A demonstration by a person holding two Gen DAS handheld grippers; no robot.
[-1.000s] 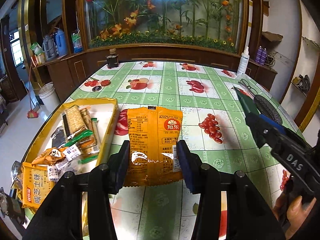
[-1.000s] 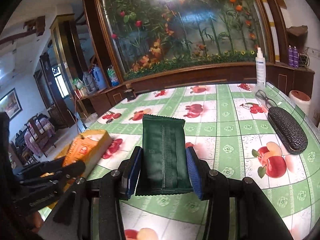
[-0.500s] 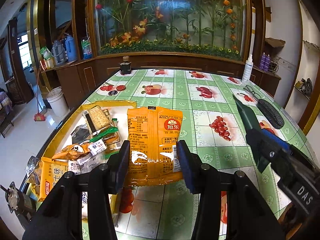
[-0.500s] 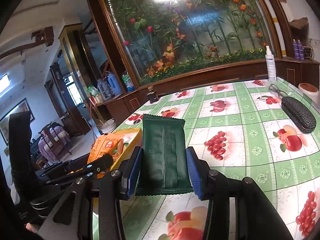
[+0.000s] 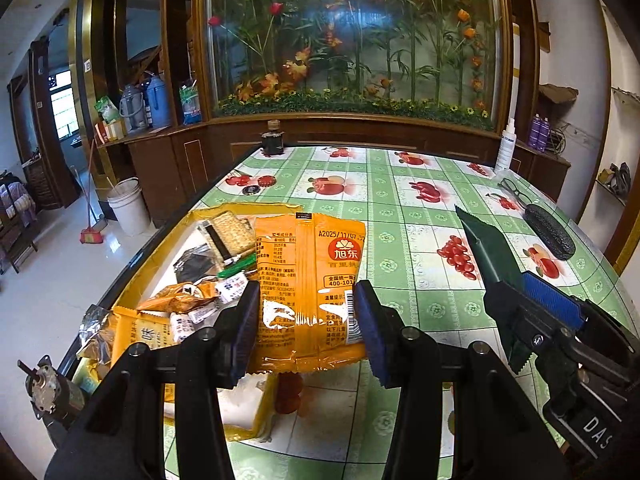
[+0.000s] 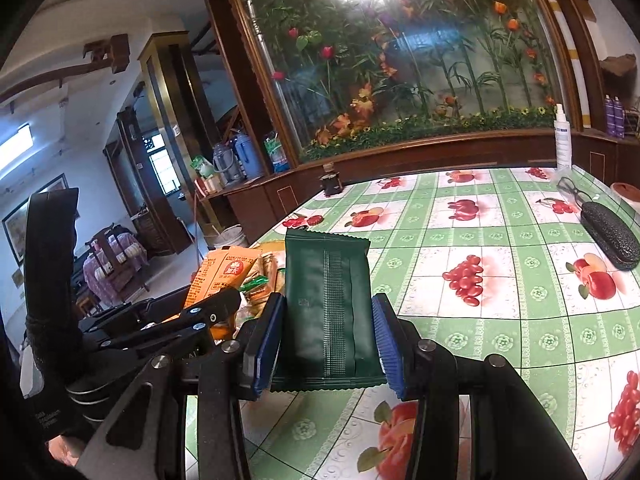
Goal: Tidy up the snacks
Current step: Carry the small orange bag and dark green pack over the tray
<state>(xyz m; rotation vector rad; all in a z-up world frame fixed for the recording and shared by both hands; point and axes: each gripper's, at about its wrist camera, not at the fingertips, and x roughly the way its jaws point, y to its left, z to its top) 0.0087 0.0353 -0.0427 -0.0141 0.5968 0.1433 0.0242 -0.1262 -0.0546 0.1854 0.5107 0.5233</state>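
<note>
My left gripper (image 5: 306,326) is shut on an orange snack packet (image 5: 310,280) and holds it in the air over the right edge of a yellow tray (image 5: 132,280) filled with several snacks. My right gripper (image 6: 326,344) is shut on a dark green snack packet (image 6: 326,300) and holds it above the table, just right of the left gripper (image 6: 208,312). The right gripper also shows in the left wrist view (image 5: 532,304), with the green packet (image 5: 488,252) sticking forward. The orange packet also shows in the right wrist view (image 6: 224,276).
The table has a green and white fruit-print cloth (image 5: 400,208). A black glasses case (image 5: 550,230) and glasses (image 5: 514,190) lie at the right. A white spray bottle (image 5: 505,146) and a small dark jar (image 5: 273,142) stand at the far edge.
Both grippers have risen and pulled back from the table with their packets. The left gripper now hangs more over the tray's right edge, with the right gripper close beside it.
</note>
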